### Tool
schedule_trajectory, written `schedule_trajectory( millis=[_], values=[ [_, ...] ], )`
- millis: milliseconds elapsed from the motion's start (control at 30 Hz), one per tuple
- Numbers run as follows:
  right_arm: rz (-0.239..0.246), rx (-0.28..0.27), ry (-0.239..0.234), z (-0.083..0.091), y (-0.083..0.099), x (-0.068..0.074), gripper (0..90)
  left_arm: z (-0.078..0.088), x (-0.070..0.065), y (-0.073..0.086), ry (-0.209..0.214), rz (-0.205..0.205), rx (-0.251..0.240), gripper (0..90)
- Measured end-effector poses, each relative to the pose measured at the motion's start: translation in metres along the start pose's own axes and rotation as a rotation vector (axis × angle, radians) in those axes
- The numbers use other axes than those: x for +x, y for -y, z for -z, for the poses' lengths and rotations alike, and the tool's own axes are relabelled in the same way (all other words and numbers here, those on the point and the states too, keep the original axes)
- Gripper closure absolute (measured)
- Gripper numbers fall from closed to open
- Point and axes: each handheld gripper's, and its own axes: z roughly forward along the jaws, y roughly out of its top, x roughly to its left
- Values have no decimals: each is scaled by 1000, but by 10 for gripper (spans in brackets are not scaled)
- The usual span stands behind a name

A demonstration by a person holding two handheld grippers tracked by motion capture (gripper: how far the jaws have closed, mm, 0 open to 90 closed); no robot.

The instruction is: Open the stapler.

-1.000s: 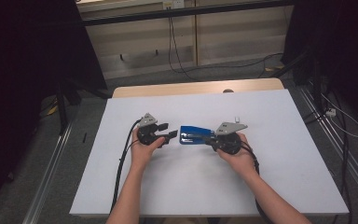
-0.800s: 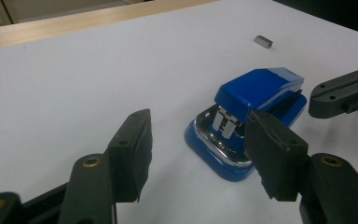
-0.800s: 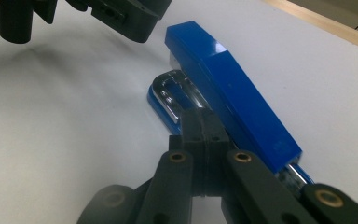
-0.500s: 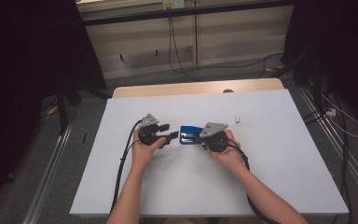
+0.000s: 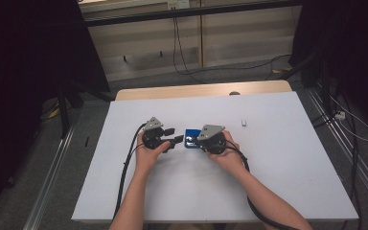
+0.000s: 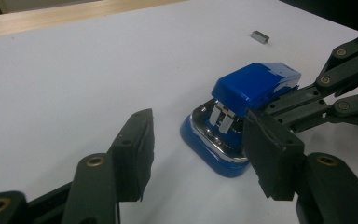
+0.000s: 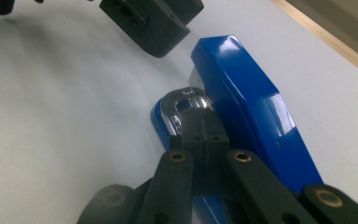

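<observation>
A blue stapler (image 5: 189, 133) (image 6: 256, 86) (image 7: 247, 107) lies mid-table with its top arm raised off its chrome plate. My right gripper (image 5: 194, 141) (image 7: 199, 117) comes from the right. Its jaws are shut together and pushed in under the blue top, resting on the plate; they also show in the left gripper view (image 6: 264, 110). My left gripper (image 5: 175, 135) (image 6: 198, 122) faces the stapler's front end from the left. Its jaws have just been closing a little but stand open, pads off the stapler, whose nose sits just ahead of them.
A small grey block (image 5: 244, 122) (image 6: 260, 36) lies on the white tabletop (image 5: 278, 172) to the right and behind the hands. A wooden strip (image 5: 201, 90) runs along the far edge. Black cables trail from both grippers toward the near edge.
My right hand has slid left, bringing the stapler closer to the left gripper and uncovering the small grey block. The left hand has stayed put.
</observation>
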Motion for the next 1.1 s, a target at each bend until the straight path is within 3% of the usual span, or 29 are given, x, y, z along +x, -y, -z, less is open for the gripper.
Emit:
schedule_trajectory(
  millis=[100, 233, 467, 733, 1100],
  values=[
    [-21, -11, -5, -1, 1, -1, 900, 0, 0, 0, 10, 9, 3, 487],
    [-29, -28, -10, -1, 4, -2, 900, 0, 0, 0, 24, 18, 10, 650],
    [-37, -21, -5, -1, 3, 0, 900, -8, -5, 0, 60, -10, 54, 892],
    [-46, -23, -4, -1, 3, 0, 900, -15, -8, -1, 62, -36, 75, 900],
    [-71, -26, -9, 0, 4, -1, 900, -12, -9, -10, 80, -19, 20, 900]
  ],
)
